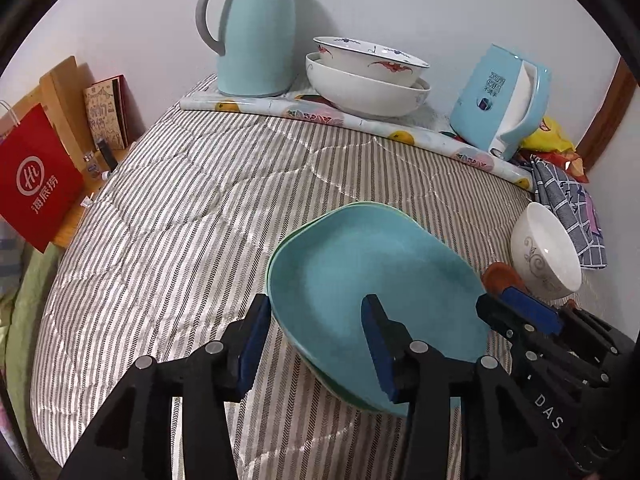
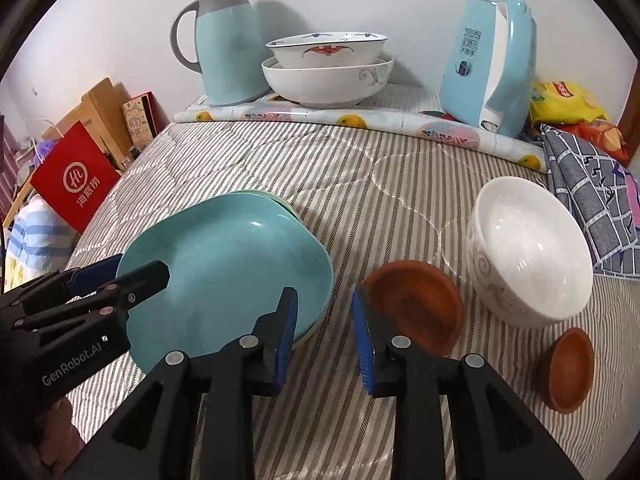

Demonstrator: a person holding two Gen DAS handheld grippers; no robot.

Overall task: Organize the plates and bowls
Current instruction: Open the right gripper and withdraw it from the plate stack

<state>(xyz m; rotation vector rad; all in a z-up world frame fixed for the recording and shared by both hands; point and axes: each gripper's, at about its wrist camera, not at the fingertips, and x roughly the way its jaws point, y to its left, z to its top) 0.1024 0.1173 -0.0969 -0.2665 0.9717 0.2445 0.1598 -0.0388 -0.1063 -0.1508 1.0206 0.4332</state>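
Note:
Two teal plates (image 1: pixel 372 272) (image 2: pixel 224 264) lie stacked on the striped quilt (image 1: pixel 180 220). My left gripper (image 1: pixel 316 332) (image 2: pixel 132 268) is open and straddles the stack's near left rim: one finger is outside it, the other over the plate's inside. My right gripper (image 2: pixel 324 312) (image 1: pixel 496 300) is open at the stack's right rim, with a brown saucer (image 2: pixel 416 308) (image 1: pixel 500 274) just right of it. A small white bowl (image 2: pixel 528 252) (image 1: pixel 548 252) leans tilted beside that saucer. A smaller brown saucer (image 2: pixel 568 372) lies nearer. Two large white bowls (image 1: pixel 368 76) (image 2: pixel 328 68) sit nested at the back.
A teal thermos jug (image 1: pixel 256 40) and a blue kettle (image 1: pixel 504 104) stand on a fruit-patterned mat (image 1: pixel 320 114) by the wall. Snack bags (image 2: pixel 568 104) and a checked cloth (image 2: pixel 592 196) lie at the right. A red paper bag (image 1: pixel 36 184) stands off the quilt's left edge.

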